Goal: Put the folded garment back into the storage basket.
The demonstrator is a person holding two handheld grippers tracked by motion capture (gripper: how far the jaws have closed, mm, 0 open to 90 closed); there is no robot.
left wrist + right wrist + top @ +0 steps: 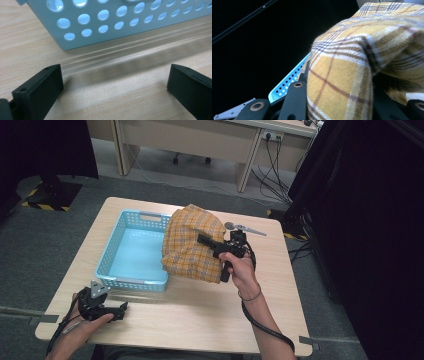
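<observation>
Yellow plaid cloth [192, 245]: bunched, held off the table, hanging over the right end of the light-blue perforated basket [131, 251] and the tabletop beside it. Its long axis runs from the far side of the table toward the person, upper end at the basket's far right corner, lower hem drooping near the right hand [243, 270]. Right gripper [204, 240]: points left across the table into the cloth, jaws drawn close together and clamped on a fold; in the right gripper view the fabric [362, 67] wells up between and over the black jaws. Left gripper [121, 309]: rests low at the near left corner of the wooden table [200, 320], jaws spread wide, nothing between them, aimed at the basket's near wall [105, 22].
</observation>
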